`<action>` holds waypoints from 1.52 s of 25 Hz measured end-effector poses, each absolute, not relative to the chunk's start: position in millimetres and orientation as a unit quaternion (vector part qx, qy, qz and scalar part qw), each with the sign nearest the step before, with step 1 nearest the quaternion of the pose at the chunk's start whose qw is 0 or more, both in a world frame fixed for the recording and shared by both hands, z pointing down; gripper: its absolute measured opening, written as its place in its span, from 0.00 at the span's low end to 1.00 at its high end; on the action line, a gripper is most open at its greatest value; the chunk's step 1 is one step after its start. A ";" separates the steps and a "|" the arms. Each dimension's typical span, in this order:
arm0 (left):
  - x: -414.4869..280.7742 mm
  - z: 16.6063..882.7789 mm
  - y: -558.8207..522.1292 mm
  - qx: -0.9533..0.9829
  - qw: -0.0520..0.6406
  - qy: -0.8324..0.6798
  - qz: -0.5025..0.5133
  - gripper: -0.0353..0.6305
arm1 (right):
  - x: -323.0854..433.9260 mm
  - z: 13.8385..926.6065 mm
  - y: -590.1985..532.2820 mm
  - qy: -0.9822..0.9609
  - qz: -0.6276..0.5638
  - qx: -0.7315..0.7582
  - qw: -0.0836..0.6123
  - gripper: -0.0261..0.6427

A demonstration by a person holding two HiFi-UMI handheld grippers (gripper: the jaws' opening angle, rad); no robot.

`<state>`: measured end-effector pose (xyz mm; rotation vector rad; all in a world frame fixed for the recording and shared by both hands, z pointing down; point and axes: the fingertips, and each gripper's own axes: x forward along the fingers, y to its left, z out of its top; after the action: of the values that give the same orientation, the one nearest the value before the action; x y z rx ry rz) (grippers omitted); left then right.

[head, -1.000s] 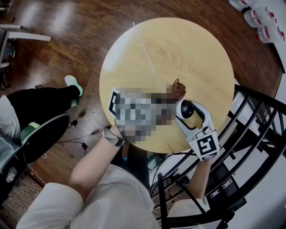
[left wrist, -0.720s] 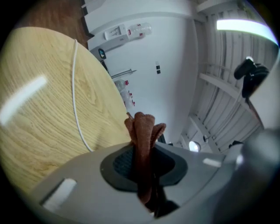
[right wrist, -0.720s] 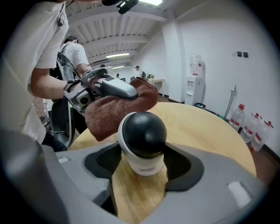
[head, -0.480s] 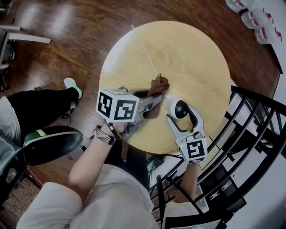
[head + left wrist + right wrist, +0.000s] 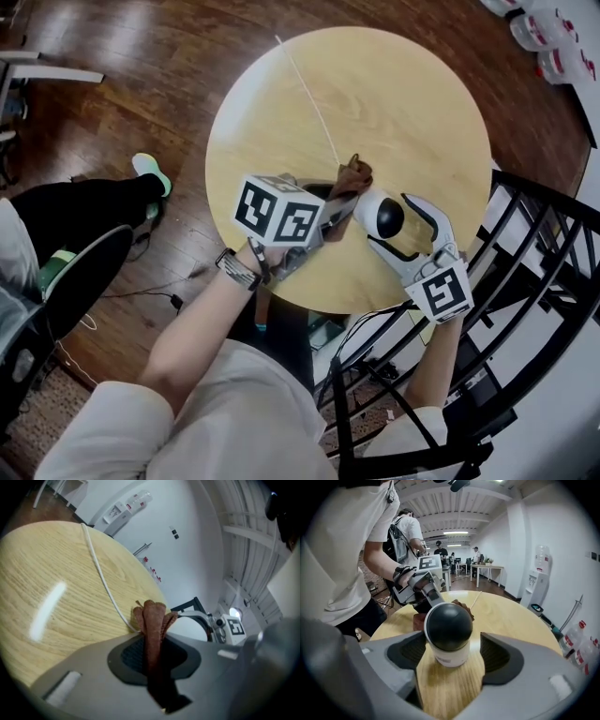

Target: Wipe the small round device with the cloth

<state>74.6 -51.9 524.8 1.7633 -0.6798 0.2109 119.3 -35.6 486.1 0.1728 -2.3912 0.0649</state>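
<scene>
Left gripper [image 5: 330, 202] is clamped on the brown cloth [image 5: 352, 178], with a folded tuft sticking out past the tips. The small round device [image 5: 382, 216] stands upright near the table [image 5: 403, 103] edge closest to the person, right of centre.

Right gripper [image 5: 392, 223] straddles it. Its jaws have just been opening and are now wide, with a gap either side of the white body, so no grip.

Key relation: the device sits just right of the tuft, along the left gripper's line. The cloth's long axis points at it, so the left hand is nearer for wiping. The cloth may already touch the device; can't confirm from overhead.

White cable [image 5: 309, 103] runs from beside the cloth to the far edge.
</scene>
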 end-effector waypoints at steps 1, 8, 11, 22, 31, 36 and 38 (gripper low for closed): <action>75.8 525.8 -52.5 0.753 0.584 -0.292 0.086 0.16 | 117.1 487.9 -34.8 -0.928 0.023 0.062 0.367 0.58; 80.2 508.2 -52.6 0.756 0.592 -0.273 0.064 0.16 | 111.0 489.1 -32.7 -0.933 0.032 0.108 0.342 0.52; 84.1 493.8 -54.3 0.766 0.586 -0.260 0.055 0.16 | 115.0 490.7 -33.2 -0.929 0.060 0.147 0.334 0.52; 86.0 443.5 -66.8 0.805 0.558 -0.200 0.017 0.16 | 113.8 495.8 -43.1 -0.888 0.143 0.289 0.328 0.52; 48.9 450.1 -71.5 0.802 0.543 -0.249 0.012 0.16 | 111.6 493.0 -46.7 -0.879 0.122 0.312 0.338 0.52; 37.0 495.6 -53.1 0.799 0.528 -0.268 0.104 0.16 | 112.1 482.2 -37.9 -0.917 0.043 0.198 0.343 0.52; 43.9 508.2 -52.1 0.788 0.541 -0.273 0.108 0.16 | 118.0 484.8 -38.4 -0.918 0.007 0.146 0.369 0.52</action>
<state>43.9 -52.1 508.2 1.8713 -0.6488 0.2573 118.0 -38.4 484.8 0.3748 -2.3554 0.0168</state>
